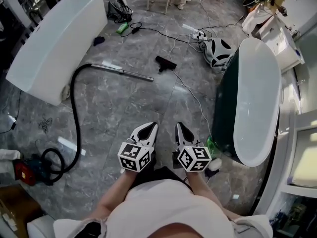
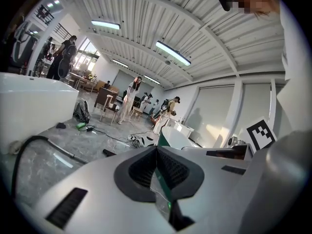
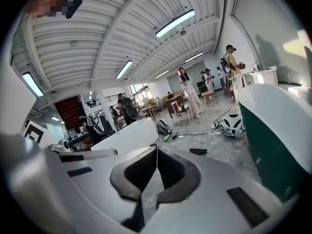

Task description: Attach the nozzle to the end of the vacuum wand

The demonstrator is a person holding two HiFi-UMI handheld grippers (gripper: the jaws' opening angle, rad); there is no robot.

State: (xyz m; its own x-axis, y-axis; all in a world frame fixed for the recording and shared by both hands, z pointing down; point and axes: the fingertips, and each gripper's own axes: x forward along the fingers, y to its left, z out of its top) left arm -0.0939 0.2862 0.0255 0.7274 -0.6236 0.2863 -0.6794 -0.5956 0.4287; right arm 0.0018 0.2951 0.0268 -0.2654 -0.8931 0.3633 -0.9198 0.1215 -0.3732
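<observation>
Nozzle (image 1: pixel 165 63) at twelve o'clock looks light, stiff; we'd grip its neck; left gripper (image 1: pixel 148 128) and right gripper (image 1: pixel 181 129) closed, empty.

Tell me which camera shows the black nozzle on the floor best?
The head view: the nozzle lies clear, seen from above, near the tip of the wand. Both gripper views show only a small dark sliver beyond their jaws.

Btm edge cuts off person (image 1: pixel 163 205); nozzle (image 1: pixel 165 63) too small for detail.
</observation>
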